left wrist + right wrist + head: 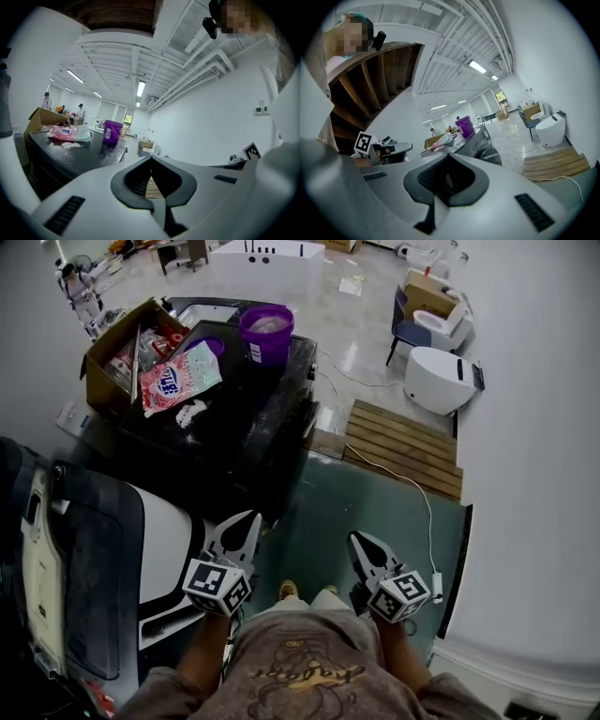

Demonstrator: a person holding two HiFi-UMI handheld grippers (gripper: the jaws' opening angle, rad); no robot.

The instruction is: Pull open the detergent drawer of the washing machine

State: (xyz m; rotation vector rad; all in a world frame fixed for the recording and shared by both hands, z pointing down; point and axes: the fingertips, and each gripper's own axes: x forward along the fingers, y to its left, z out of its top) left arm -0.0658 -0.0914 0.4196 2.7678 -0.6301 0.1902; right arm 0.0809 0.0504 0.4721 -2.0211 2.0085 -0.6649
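Right now both grippers are held low, close to the person's body. The left gripper (246, 521) has its jaws shut tight with nothing in them. The right gripper (361, 542) is shut and empty too.

The dark washing machine (253, 437) stands a little way ahead of them, not touching. On top of it sit a purple bucket (267, 332), a pink bag (178, 379) and a cardboard box (103, 367).

I think the drawer is light plastic and slides out straight. It may stick a bit at first. The best place to grab is likely the front lip, so the jaws must open first.

The drawer itself is hard to find. The machine's front is dark, and only its round door (494, 152) shows, in the right gripper view. I cannot tell where the drawer's handle is.
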